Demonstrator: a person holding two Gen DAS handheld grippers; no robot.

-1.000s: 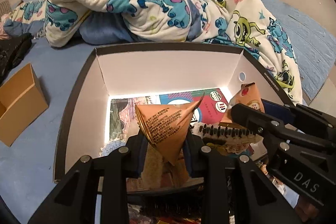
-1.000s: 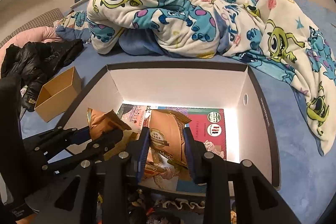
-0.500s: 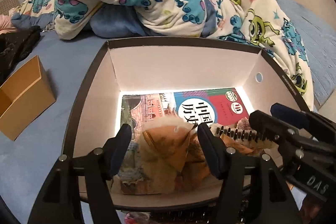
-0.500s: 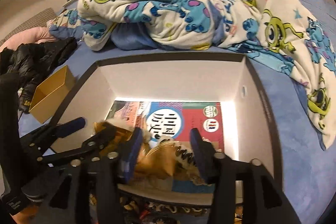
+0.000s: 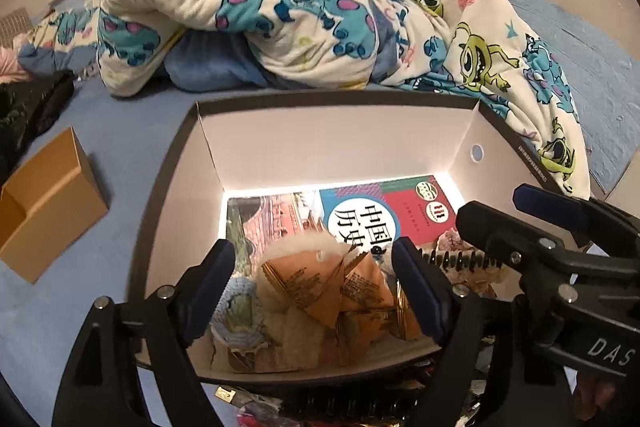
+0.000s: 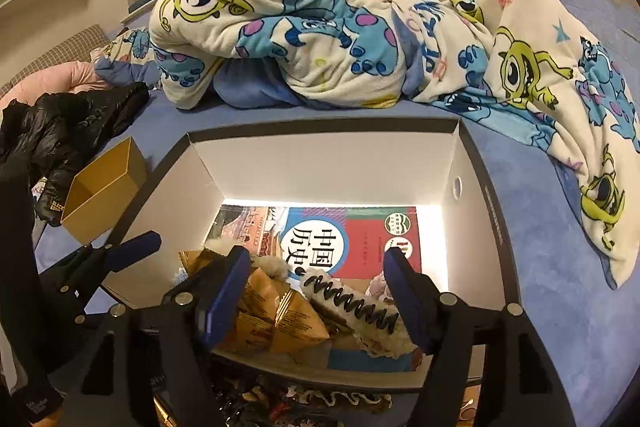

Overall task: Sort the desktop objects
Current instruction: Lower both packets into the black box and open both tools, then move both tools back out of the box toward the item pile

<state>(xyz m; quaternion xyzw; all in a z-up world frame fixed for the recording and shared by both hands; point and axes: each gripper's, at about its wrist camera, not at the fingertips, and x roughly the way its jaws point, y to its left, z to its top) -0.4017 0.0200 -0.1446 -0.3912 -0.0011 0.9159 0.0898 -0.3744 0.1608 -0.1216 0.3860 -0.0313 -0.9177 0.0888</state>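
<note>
Left tongs (image 5: 312, 279) spread wide and empty, right tongs (image 6: 316, 287) likewise (nothing gripped), both over the white box (image 5: 332, 143), orange snack packets (image 5: 328, 287) heaped at its near end, on the book (image 6: 344, 239).

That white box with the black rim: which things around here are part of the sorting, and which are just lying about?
Part of the job:
white cardboard box with black rim
orange foil snack packets
red-and-blue history book
fluffy cream hair clip with black teeth

Lying about:
cartoon-monster fleece blanket
small brown cardboard box
black jacket
</note>
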